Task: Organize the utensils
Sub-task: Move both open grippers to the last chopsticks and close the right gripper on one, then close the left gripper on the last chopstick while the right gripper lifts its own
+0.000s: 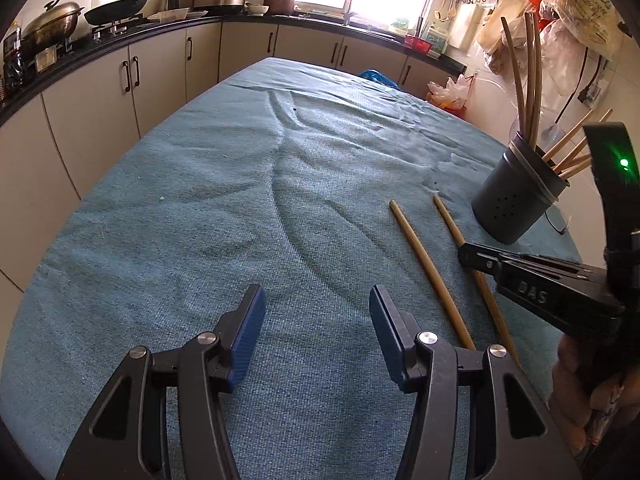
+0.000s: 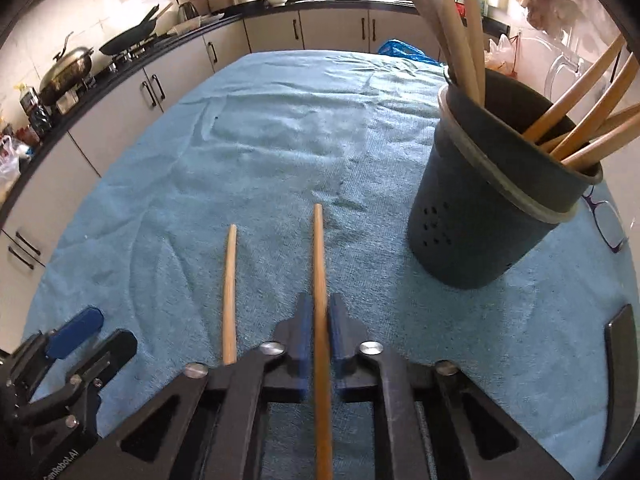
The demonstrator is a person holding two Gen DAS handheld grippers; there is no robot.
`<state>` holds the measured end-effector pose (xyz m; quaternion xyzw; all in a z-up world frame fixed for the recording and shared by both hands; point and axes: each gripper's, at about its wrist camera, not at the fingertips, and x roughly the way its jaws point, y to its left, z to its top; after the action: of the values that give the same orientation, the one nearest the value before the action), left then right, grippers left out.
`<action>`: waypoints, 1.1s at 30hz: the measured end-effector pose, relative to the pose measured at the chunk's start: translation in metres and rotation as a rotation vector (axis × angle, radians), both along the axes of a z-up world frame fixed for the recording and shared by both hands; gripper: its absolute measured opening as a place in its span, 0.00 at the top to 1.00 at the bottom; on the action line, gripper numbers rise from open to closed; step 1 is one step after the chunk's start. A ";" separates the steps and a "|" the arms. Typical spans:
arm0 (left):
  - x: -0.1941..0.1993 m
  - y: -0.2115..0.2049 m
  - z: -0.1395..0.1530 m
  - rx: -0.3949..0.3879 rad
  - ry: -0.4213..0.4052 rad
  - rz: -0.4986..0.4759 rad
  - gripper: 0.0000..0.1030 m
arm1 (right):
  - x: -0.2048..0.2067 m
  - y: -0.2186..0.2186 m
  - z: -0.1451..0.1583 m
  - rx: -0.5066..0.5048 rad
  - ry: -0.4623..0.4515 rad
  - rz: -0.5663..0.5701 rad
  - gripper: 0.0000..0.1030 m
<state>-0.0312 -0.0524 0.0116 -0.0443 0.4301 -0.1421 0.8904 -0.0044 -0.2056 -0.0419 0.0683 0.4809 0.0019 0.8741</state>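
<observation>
1. The right claw (image 2: 320,332) is clamped on a wooden chopstick (image 2: 319,264): its blue pads press the stick from both sides, and the stick points forward along the desk (image 2: 260,140), low over the blue cloth or resting on it; which of the two cannot be told.
2. A second chopstick (image 2: 229,292) lies loose on the cloth just to the left of the gripped one, roughly parallel and apart from it.
3. The dark utensil holder (image 2: 480,216) stands upright to the front right of the right claw, near but not touching either loose stick.
4. The holder already carries several wooden chopsticks (image 2: 588,120) leaning to one side and a few longer, paler sticks (image 2: 452,32) rising at the other, so much of the sorting looks done.
5. The left claw (image 1: 316,324) is spread apart with nothing between its pads and hovers over bare cloth left of both sticks.
6. What seems left: carrying the gripped chopstick into the holder, then doing the same with the loose one.
7. A pair of glasses (image 2: 608,220) lies on the cloth beyond the holder.
</observation>
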 end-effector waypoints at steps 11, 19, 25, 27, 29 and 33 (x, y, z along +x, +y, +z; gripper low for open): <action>0.008 -0.023 0.008 -0.050 0.124 -0.078 0.49 | -0.072 -0.035 0.049 0.106 -0.186 -0.072 0.93; 0.034 -0.076 0.007 -0.059 0.315 -0.125 0.51 | -0.102 -0.052 0.064 0.162 -0.263 -0.114 0.93; 0.049 -0.114 0.004 0.113 0.299 -0.107 0.84 | -0.120 -0.066 0.070 0.179 -0.294 -0.125 0.92; 0.050 -0.118 0.004 0.133 0.282 -0.099 0.92 | -0.124 -0.071 0.071 0.187 -0.302 -0.131 0.92; 0.047 -0.117 0.004 0.131 0.268 -0.113 0.93 | -0.128 -0.073 0.073 0.189 -0.311 -0.135 0.92; 0.028 -0.104 0.012 0.066 0.196 -0.150 0.94 | -0.136 -0.079 0.077 0.196 -0.329 -0.144 0.92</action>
<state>-0.0031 -0.1561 0.0239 0.0036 0.5216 -0.1893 0.8319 -0.1408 -0.2845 0.0352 0.1860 0.3232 -0.0026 0.9278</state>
